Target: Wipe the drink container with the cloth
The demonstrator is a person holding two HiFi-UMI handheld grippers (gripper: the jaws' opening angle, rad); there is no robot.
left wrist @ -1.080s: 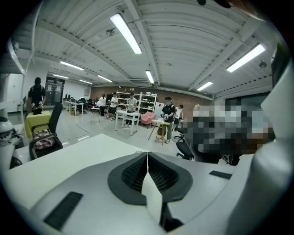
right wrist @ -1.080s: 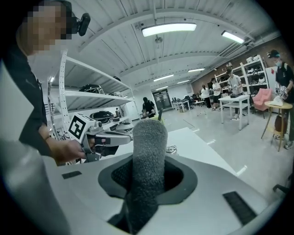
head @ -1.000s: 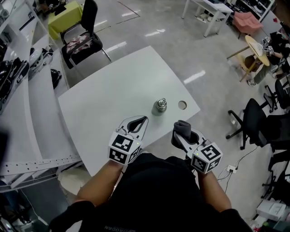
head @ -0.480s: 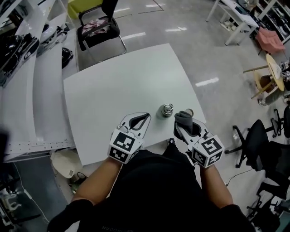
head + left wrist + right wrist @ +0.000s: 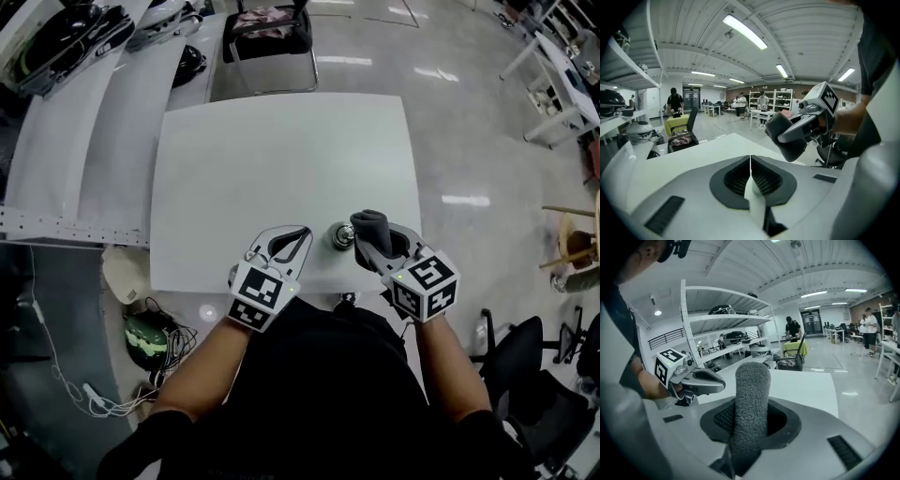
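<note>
Left fingers (image 5: pixel 705 199) pressed together, nothing between. Right fingers (image 5: pixel 806 446) pinch the grey cloth (image 5: pixel 750 394), which stands upright out of them. Both forearms reach forward from the body. The left gripper (image 5: pixel 298 234) and the right gripper (image 5: pixel 368 247) are level, side by side over the table's (image 5: pixel 281 150) near edge. Left one points far-right, right one far-left. Metal drink container (image 5: pixel 339 235) stands on the table between the tips, just left of the cloth; contact unclear.
</note>
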